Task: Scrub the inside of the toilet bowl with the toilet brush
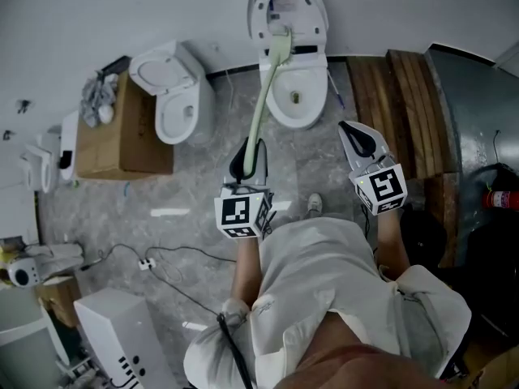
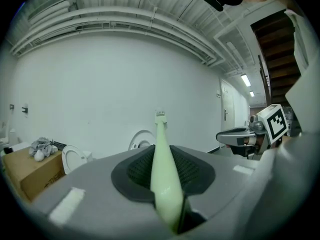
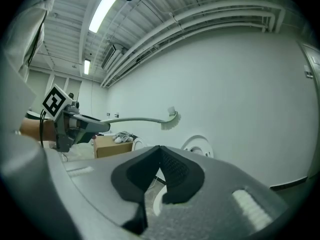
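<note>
Pale green toilet brush (image 1: 266, 96) is clamped by its handle between the jaws of my left gripper (image 1: 250, 154); its head is raised above the toilet bowl (image 1: 315, 75); my right gripper (image 1: 350, 132) hangs alongside, jaws together, holding nothing.

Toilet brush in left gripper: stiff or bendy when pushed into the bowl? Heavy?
Probably light: the toilet brush is a slim plastic wand, carried by its end in the left gripper alone. Likely a bit bendy: the handle is long, thin and curved near the head. Its smooth handle might twist in the jaws.
</note>
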